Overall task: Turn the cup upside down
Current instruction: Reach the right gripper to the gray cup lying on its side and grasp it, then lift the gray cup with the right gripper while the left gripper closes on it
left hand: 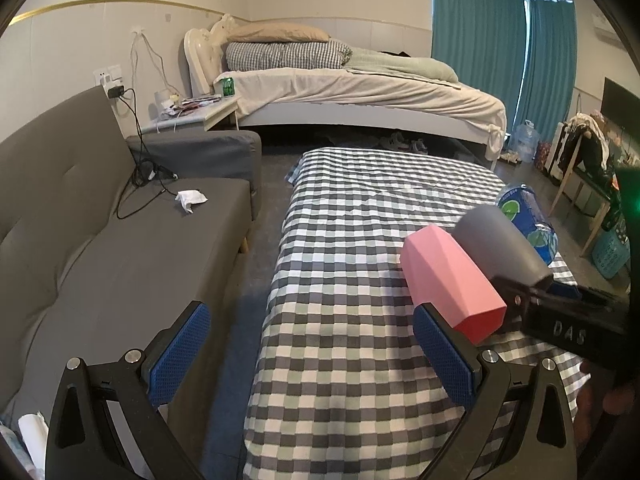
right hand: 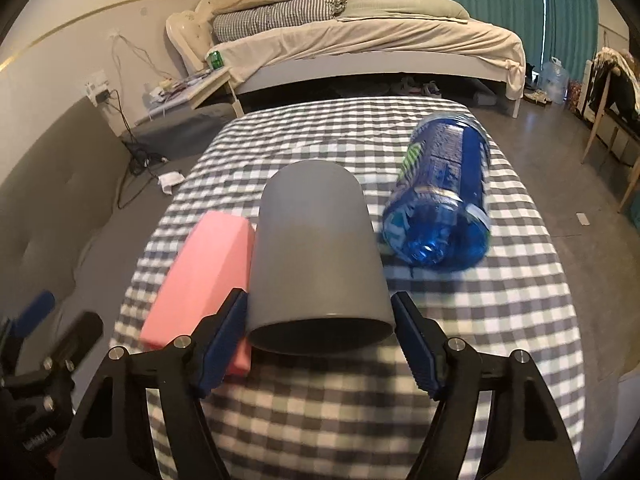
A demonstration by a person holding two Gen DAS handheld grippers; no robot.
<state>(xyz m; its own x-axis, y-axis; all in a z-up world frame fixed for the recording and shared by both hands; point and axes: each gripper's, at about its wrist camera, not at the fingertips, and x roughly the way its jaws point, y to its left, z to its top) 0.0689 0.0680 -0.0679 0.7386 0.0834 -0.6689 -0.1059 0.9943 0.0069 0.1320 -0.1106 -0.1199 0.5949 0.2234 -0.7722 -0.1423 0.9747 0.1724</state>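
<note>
A grey cup [right hand: 316,256] is held in my right gripper [right hand: 320,340], its blue pads pressed on both sides near the rim. The open mouth faces the camera and the base points away; the cup is above the checkered table [right hand: 500,320]. The cup also shows in the left wrist view [left hand: 504,244], with the right gripper [left hand: 532,292] on it. A pink faceted cup [left hand: 452,280] lies on its side beside the grey one; it also shows in the right wrist view [right hand: 204,272]. My left gripper [left hand: 312,356] is open and empty over the table's left edge.
A blue plastic bottle [right hand: 440,196] lies on the table to the right of the cups. A grey sofa [left hand: 100,260] stands to the left with a cable and a tissue on it. A bed [left hand: 360,92] is behind the table. A chair [right hand: 612,96] stands at the far right.
</note>
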